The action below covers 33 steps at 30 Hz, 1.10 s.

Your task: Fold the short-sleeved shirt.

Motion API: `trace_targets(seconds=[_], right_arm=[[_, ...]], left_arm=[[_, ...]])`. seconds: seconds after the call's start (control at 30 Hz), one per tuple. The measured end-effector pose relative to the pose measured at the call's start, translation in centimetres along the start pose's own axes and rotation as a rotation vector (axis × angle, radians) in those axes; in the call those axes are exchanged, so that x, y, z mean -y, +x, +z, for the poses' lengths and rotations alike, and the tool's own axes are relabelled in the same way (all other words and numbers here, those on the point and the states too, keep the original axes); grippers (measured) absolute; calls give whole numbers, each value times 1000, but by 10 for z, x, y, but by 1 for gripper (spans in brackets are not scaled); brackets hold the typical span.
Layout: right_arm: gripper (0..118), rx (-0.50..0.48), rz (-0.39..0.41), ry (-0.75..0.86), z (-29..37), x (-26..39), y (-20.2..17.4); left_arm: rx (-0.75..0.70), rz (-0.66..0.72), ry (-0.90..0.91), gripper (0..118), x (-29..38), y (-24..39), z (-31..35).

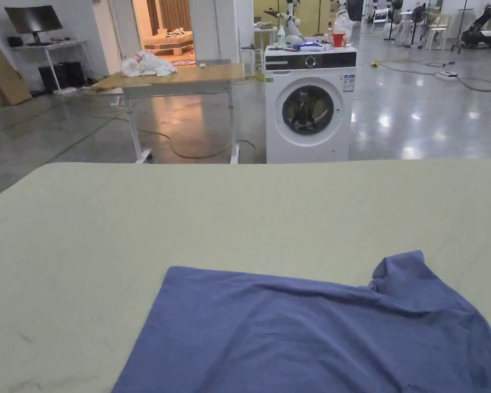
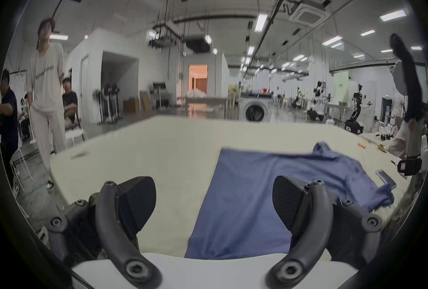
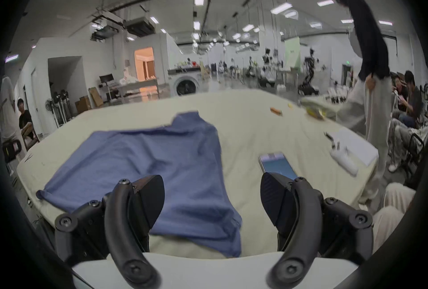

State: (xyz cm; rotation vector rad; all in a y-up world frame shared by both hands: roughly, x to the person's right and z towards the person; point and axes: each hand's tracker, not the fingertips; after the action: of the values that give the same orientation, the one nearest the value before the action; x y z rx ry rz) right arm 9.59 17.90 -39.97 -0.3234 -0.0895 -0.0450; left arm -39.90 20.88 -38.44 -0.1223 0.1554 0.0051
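Blue cotton-like fabric, the short-sleeved shirt (image 1: 311,332) lies spread on the pale cream table (image 1: 137,220), toward the near edge and somewhat to the right of centre in the head view; one sleeve (image 1: 400,271) sticks up and away at the far right corner, and soft creases run across the body; no print, logo or tag can be made out on the cloth.

In the left gripper view the left gripper (image 2: 214,206) hovers above the near edge of the table with its jaws wide apart and nothing between them; the shirt's left hem lies below the gap, untouched. In the right gripper view the right gripper (image 3: 212,199) likewise has its jaws spread with nothing held; the shirt's lower right corner lies beneath and between them, apart from both.

Just right of the shirt a phone (image 3: 276,165) lies face up, its screen lit but too blurred to read; farther right lie a white pad (image 3: 354,148) and a small orange object (image 3: 275,111).

Beyond the table stands a white washing machine (image 1: 308,105) with a small sticker on its front, the writing too small to read; a person (image 2: 46,94) standing at the left wears a pale shirt with a line of dark lettering across the chest, illegible through blur.
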Motion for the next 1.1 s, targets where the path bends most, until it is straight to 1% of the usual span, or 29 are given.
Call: trace_targets(seconds=[0.03,0.1,0.17,0.23,0.27,0.3,0.33,0.37,0.4,0.43,0.47,0.5,0.53,0.57,0.6,0.7,0.9,0.97,1.0,1.03,1.07,1.1], right_arm=[[89,-2,8,32,3,-9,-7],[89,-24,67,90,9,-24,-18],[89,-36,97,125,11,-35,-27],[88,-128,108,135,12,-44,-33],[85,-164,105,138,12,-47,-37],[77,-196,97,145,10,-50,-40],[63,-221,96,154,10,-52,-43],[45,-226,87,157,9,-53,-47],[22,-228,88,157,7,-54,-50],[11,-230,89,154,3,-54,-52],[8,-227,89,154,0,-54,-56],[6,-225,88,153,-2,-53,-57],[6,-221,88,148,-4,-54,-58],[4,-225,87,142,-6,-55,-58],[1,-227,86,143,-6,-54,-58],[0,-230,81,144,-6,-55,-57],[0,-239,102,136,-7,-53,-59],[0,-248,115,127,-4,-50,-59],[0,-247,120,129,-3,-47,-58],[0,-255,119,121,-3,-45,-57],[0,-265,113,106,-4,-43,-56],[0,-271,102,94,-6,-42,-56]], left_arm=[[14,0,27,104,-7,4,4],[68,-7,62,103,-24,12,10],[67,-16,92,101,-35,19,16],[98,-25,106,93,-44,22,18],[106,-28,99,86,-49,24,18],[120,-35,90,72,-51,26,18],[141,-47,77,59,-53,28,16],[154,-55,78,47,-53,30,15],[158,-58,83,35,-52,32,16],[158,-59,84,27,-51,34,15],[161,-61,76,21,-50,36,15],[165,-66,70,18,-50,37,13],[166,-68,68,18,-49,39,12],[166,-68,67,8,-49,40,12],[163,-65,72,0,-49,40,13],[197,-46,54,0,-54,38,10],[168,-21,36,0,-50,21,2],[62,-109,-22,0,-43,10,-3],[16,-140,-64,9,-35,1,-6],[-2,-151,-99,21,-24,-10,-9],[4,-139,-142,38,-16,-22,-12],[36,-104,-212,60,-5,-35,-16]])
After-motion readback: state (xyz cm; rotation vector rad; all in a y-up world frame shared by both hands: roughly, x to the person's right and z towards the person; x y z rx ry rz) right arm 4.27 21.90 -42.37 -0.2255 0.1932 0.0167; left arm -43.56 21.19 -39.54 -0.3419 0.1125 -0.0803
